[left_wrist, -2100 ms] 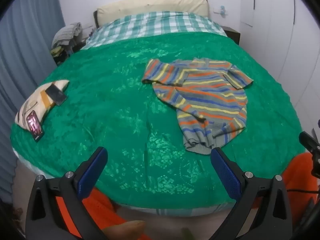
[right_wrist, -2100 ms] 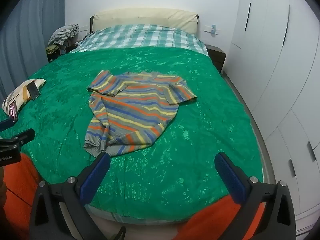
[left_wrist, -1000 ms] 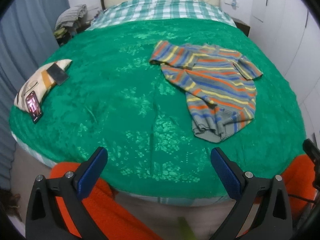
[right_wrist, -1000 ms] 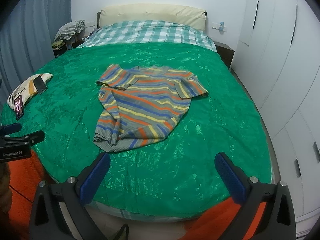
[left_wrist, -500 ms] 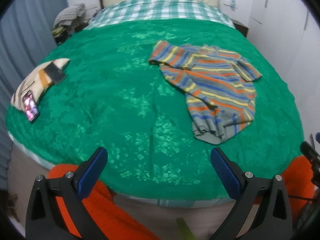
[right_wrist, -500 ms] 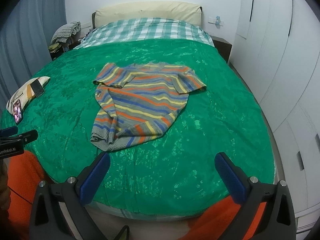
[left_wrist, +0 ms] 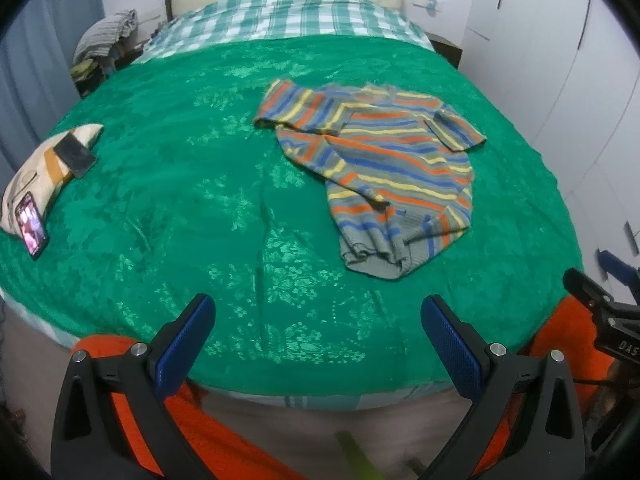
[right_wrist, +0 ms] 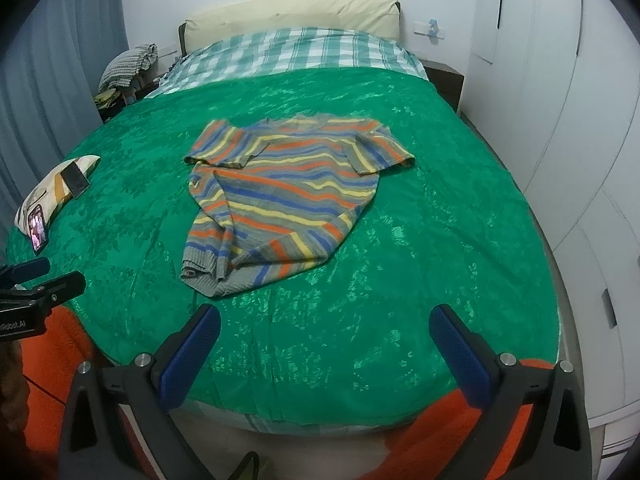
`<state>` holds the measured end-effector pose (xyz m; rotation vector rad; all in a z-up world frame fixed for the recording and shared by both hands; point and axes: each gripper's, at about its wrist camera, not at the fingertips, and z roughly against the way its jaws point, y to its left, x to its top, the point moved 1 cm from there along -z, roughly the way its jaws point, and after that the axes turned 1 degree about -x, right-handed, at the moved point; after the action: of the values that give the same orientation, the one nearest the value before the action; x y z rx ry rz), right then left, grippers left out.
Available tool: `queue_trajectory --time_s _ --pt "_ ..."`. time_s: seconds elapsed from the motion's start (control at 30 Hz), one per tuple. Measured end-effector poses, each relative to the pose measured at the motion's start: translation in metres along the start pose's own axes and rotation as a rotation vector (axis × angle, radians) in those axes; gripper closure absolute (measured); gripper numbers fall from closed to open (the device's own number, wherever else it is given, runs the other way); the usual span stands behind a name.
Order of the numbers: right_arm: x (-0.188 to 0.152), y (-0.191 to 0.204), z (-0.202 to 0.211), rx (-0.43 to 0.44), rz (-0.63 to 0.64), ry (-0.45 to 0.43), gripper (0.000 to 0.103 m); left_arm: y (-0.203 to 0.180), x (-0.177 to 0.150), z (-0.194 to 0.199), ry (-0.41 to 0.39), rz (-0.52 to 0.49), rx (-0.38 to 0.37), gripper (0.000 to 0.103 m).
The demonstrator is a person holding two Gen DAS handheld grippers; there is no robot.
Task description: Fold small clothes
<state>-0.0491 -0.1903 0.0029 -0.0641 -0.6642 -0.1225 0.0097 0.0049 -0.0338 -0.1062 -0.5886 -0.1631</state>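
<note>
My left gripper (left_wrist: 316,334) shows matt black plastic arms, shiny metal screws and dimpled blue pads (left_wrist: 448,344). My right gripper (right_wrist: 324,344) looks just the same. The green bedspread (left_wrist: 200,184) is a glossy cloth with a woven flower pattern. On it, the striped sweater (right_wrist: 280,196) looks a soft, matt knit, ribbed at the near hem. Far off, checked cloth (right_wrist: 296,52).
</note>
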Motion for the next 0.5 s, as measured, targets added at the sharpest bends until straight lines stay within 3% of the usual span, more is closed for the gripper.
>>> queue_trajectory --time_s 0.4,0.5 --pt "-0.002 0.005 -0.005 0.004 -0.002 0.009 0.0 0.006 -0.003 -0.003 0.006 0.02 -0.011 0.0" --pt "-0.002 0.005 -0.006 0.004 -0.007 0.011 0.0 0.005 -0.003 -0.01 0.014 0.005 -0.065 0.0"
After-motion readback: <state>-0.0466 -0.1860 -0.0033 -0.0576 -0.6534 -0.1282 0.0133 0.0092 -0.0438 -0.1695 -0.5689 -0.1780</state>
